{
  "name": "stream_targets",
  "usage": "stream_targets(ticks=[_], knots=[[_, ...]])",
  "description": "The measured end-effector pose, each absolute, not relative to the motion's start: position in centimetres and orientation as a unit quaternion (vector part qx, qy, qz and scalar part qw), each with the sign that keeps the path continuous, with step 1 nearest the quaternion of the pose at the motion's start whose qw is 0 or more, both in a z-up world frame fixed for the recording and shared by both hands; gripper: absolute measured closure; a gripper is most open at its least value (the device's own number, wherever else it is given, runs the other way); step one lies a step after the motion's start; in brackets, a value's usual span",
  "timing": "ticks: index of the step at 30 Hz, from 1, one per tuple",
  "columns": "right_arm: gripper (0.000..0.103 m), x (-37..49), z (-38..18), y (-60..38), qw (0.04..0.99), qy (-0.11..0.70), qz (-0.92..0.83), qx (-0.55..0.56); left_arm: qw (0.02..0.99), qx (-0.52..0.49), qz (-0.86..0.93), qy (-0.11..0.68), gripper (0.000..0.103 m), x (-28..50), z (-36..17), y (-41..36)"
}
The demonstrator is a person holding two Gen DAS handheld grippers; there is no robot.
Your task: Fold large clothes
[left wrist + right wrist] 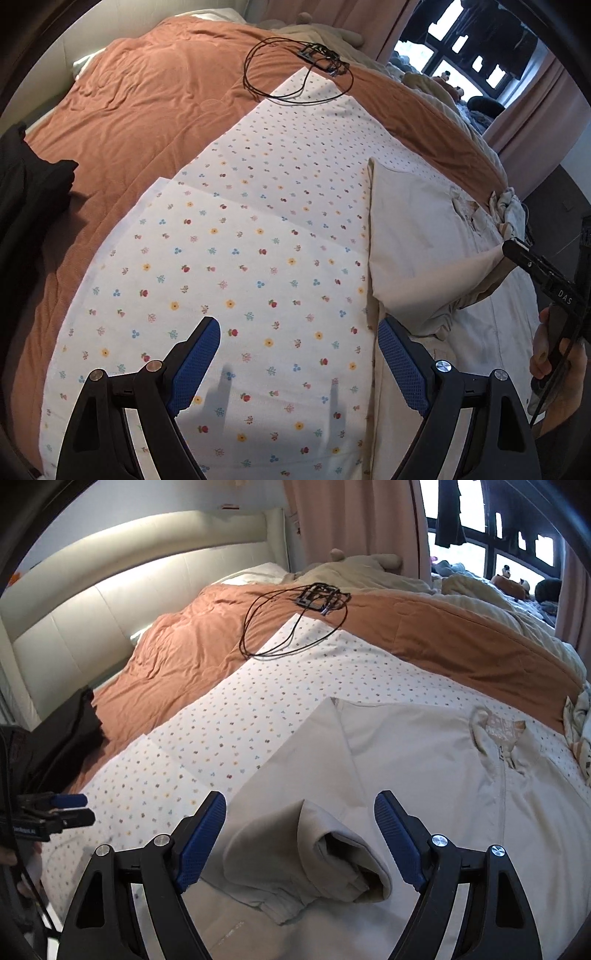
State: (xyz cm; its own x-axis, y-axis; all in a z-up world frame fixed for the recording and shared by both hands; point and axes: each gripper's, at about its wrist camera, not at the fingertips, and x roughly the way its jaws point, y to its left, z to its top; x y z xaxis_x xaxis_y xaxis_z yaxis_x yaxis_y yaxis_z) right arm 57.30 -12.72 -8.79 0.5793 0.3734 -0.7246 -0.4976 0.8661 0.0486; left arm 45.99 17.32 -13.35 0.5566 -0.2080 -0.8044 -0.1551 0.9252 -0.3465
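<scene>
A cream zip jacket (424,749) lies flat on a white floral sheet (236,716) spread on the bed. Its left sleeve is folded across the body, with the cuff (332,864) bunched between my right gripper's fingers. My right gripper (300,808) is open just above that cuff, touching nothing. My left gripper (299,338) is open and empty above the floral sheet (221,266), left of the jacket (417,243). The right gripper's fingers (532,262) show at the right edge of the left wrist view, beside the jacket. The left gripper (70,808) shows at the left edge of the right wrist view.
An orange duvet (140,110) covers the bed. A looped black cable with a small device (317,596) lies at the sheet's far corner. Dark clothing (26,195) lies at the left. Beige bedding (461,587), pink curtains and a window are at the back right.
</scene>
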Motion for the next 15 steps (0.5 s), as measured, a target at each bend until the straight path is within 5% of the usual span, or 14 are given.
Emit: stream_targets(ticks=[2,3,4,15], knots=[[0.034,57.6,-9.7,-13.7,0.882,0.397,0.247,-0.057,0.860,-0.198,-0.013,0.470,0.015,46.1,-13.7,17.6],[0.072,57.7,-9.9,-14.3,0.877,0.403,0.257,-0.038,0.859,-0.201,-0.013,0.470,0.015,46.2,-13.8,17.6],[0.094,57.9,-10.2,-15.0,0.874,0.412,0.257,-0.018,0.859,-0.205,-0.013,0.470,0.015,46.3,-13.9,17.6],[0.095,56.9,-11.1,-27.5,0.865,0.416,0.135,0.244,0.864,-0.179,-0.057,0.467,0.015,47.5,-12.7,11.7]])
